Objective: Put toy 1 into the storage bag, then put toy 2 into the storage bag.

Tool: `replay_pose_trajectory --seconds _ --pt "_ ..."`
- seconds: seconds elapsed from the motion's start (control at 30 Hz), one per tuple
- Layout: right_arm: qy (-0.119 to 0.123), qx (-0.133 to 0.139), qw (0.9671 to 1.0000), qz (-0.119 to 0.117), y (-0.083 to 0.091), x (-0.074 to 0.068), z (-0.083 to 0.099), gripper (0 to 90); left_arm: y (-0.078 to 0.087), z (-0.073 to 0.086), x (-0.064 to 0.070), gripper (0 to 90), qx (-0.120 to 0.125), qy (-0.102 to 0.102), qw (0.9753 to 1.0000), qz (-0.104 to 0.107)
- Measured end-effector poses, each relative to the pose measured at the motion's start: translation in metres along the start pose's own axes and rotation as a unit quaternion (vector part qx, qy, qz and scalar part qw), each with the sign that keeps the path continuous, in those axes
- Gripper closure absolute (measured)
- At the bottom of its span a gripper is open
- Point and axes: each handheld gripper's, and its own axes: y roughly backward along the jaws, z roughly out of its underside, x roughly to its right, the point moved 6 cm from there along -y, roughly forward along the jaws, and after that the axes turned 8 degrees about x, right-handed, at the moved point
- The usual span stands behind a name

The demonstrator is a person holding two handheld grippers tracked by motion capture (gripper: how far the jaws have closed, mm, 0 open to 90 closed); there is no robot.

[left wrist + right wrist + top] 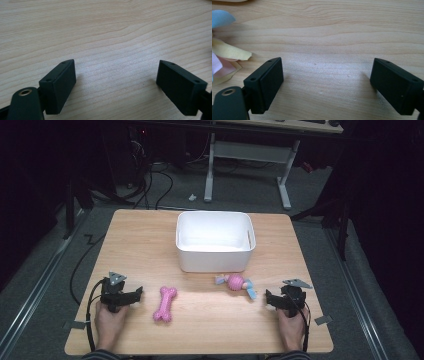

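I have both grippers resting low at the near edge of the table, one in each hand, and neither has anything in it. My left gripper sits at the near left with its jaws spread wide; in the left gripper view the two black jaws stand well apart over bare wood grain, nothing between them. My right gripper sits at the near right, likewise released: in the right gripper view its jaws gape over bare wood, and cloth tails in blue, yellow and pink lie just past the left jaw, not touching it.

A little farther in, the pink bone toy lies flat on the wood just beside my left gripper, its long axis running roughly away from me. To its right, near my right gripper, lies the pink ball toy with cloth tails, its blue tail end pointing toward that gripper.

Beyond both toys stands the white bin, upright in the middle of the table, and as far as I can see into it, it holds nothing.

My reading is that the work has not begun: both toys are on the table outside the bin, and no grasp is made. What is left, I judge, is all of it: close on each toy, carry it over the rim and let it go inside
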Motion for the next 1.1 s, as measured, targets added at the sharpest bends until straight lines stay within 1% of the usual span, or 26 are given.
replay_pose_trajectory --seconds 0.2,0.27,0.6,0.83,1.03,1.1 --pt "0.0 0.001 1.0 0.002 0.0002 0.0001 0.0002 12.6 -0.0002 -0.0001 0.0006 16.5 0.001 -0.002 1.0 0.002" --pt "0.0 0.001 1.0 0.003 0.0005 0.0006 0.0001 13.4 0.0 0.0 0.0017 16.5 0.0 -0.006 0.9999 0.008" --pt "-0.004 0.003 1.0 0.004 0.0005 0.0007 -0.0001 14.7 -0.0007 -0.0002 0.0026 14.9 -0.002 -0.01 0.9999 0.012" --pt "-0.004 0.003 1.0 0.004 0.0005 0.0007 -0.0001 14.8 0.0003 0.0003 0.0037 14.0 -0.004 -0.008 0.9999 0.013" --pt "-0.004 0.003 1.0 0.004 0.0005 0.0007 -0.0001 14.9 0.0023 -0.0009 0.0074 17.5 -0.011 -0.009 0.9998 0.015" --pt "-0.004 0.003 1.0 0.004 0.0006 0.0007 -0.0001 14.9 0.004 -0.0036 0.0089 17.6 -0.009 -0.009 0.9998 0.015"
